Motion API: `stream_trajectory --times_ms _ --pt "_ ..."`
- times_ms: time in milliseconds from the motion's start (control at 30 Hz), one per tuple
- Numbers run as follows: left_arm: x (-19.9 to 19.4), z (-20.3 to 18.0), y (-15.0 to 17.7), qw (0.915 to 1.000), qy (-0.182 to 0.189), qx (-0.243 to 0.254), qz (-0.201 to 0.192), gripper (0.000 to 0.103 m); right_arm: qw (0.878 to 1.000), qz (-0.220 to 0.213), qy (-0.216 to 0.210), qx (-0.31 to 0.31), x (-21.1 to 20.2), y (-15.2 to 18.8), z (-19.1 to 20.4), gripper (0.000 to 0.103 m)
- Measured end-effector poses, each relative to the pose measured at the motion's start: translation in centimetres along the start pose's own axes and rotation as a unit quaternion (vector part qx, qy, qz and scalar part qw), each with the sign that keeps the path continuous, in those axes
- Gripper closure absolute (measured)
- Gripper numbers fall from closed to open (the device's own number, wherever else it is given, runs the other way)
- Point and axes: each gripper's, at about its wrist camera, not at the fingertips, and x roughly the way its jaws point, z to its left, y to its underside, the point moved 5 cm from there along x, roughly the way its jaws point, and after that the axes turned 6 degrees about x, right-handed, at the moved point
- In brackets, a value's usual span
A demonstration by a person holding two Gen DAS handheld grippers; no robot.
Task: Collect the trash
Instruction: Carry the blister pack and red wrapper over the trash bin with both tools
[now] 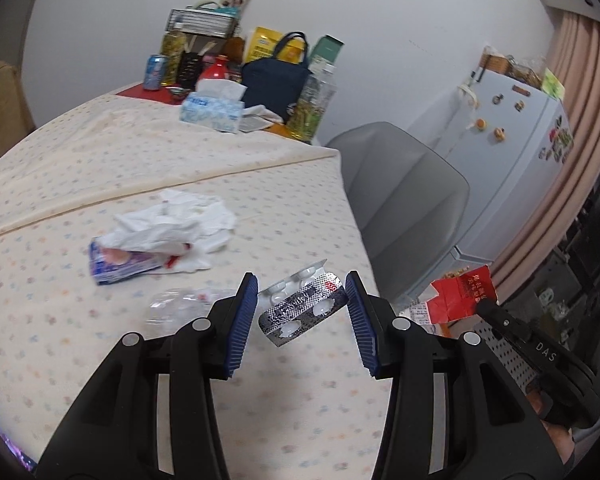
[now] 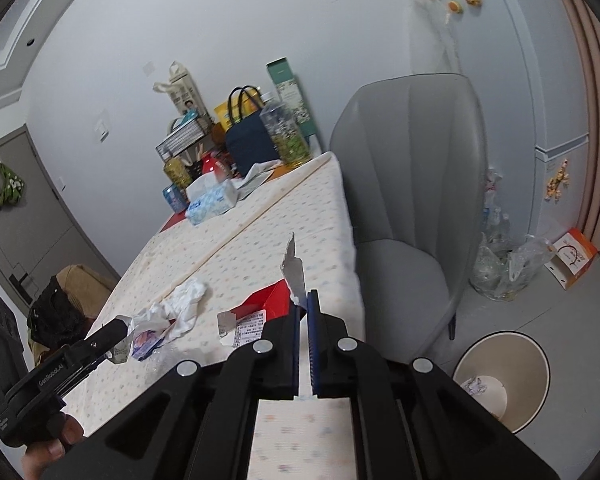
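My left gripper [image 1: 302, 292] is shut on a silver blister pack [image 1: 304, 306], held between the blue pads above the table. My right gripper [image 2: 303, 304] is shut on a torn red carton [image 2: 272, 304], whose silver inside flap [image 2: 294, 268] sticks up; the carton also shows in the left wrist view [image 1: 460, 294]. On the cloth-covered table [image 1: 80, 168] lie crumpled white tissue [image 1: 180, 220], a blue-purple wrapper [image 1: 120, 266] and a crushed clear plastic piece [image 1: 180, 304]. A beige waste bin [image 2: 504, 380] stands on the floor at the right, with a scrap inside.
A grey chair [image 2: 408, 184] stands against the table's right edge. At the table's far end are a tissue box [image 1: 212, 110], a navy bag [image 1: 276, 78], bottles and a can [image 1: 156, 72]. A white fridge [image 1: 512, 120] and a clear bag of bottles [image 2: 504, 268] are on the right.
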Motion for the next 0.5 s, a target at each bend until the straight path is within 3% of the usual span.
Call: stream_trajectory --times_ms 500 --pt "7.5 -13.0 0.4 0.9934 0.053 0.089 0.049 0.057 0.995 -0.028 0.053 0.075 -2.9 -1.9 -12.3 0.098"
